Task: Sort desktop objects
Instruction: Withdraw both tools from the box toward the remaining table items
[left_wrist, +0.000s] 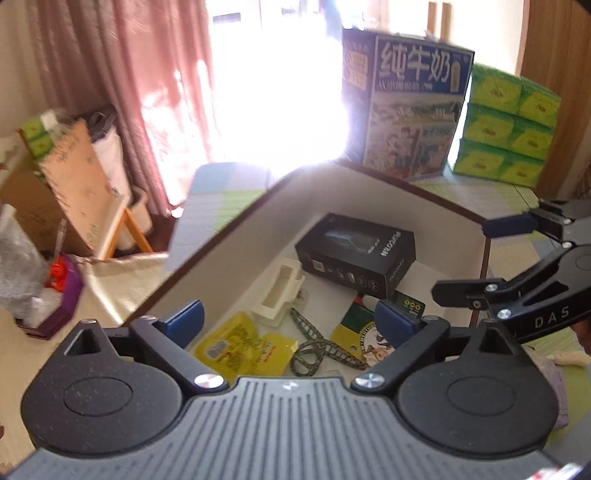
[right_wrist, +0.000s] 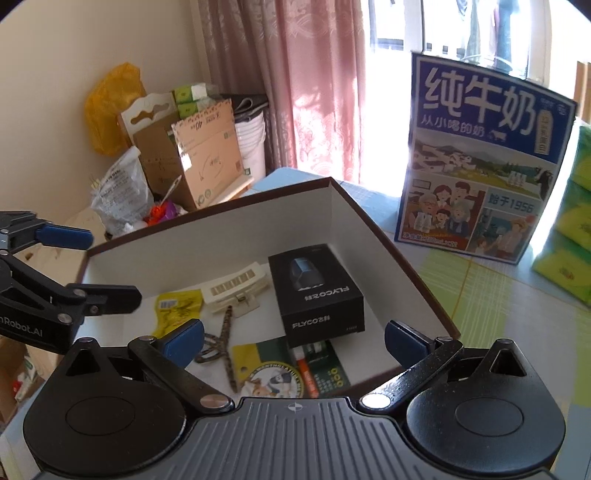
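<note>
Brown-rimmed box (right_wrist: 388, 236) sits on the checked surface (right_wrist: 480, 295), in front of the blue milk carton (right_wrist: 480, 155); inside the box lie a black FLYCO carton (right_wrist: 317, 295), a cream clip (right_wrist: 236, 286), a yellow packet (right_wrist: 177, 310), a camo cord (right_wrist: 225, 343) and a green card (right_wrist: 321, 369). Left gripper (left_wrist: 291, 321) hovers over the box's near edge, fingers (left_wrist: 186, 319) apart, holding nothing. Right gripper (right_wrist: 293, 339) hovers over the box as well, fingers apart and empty
</note>
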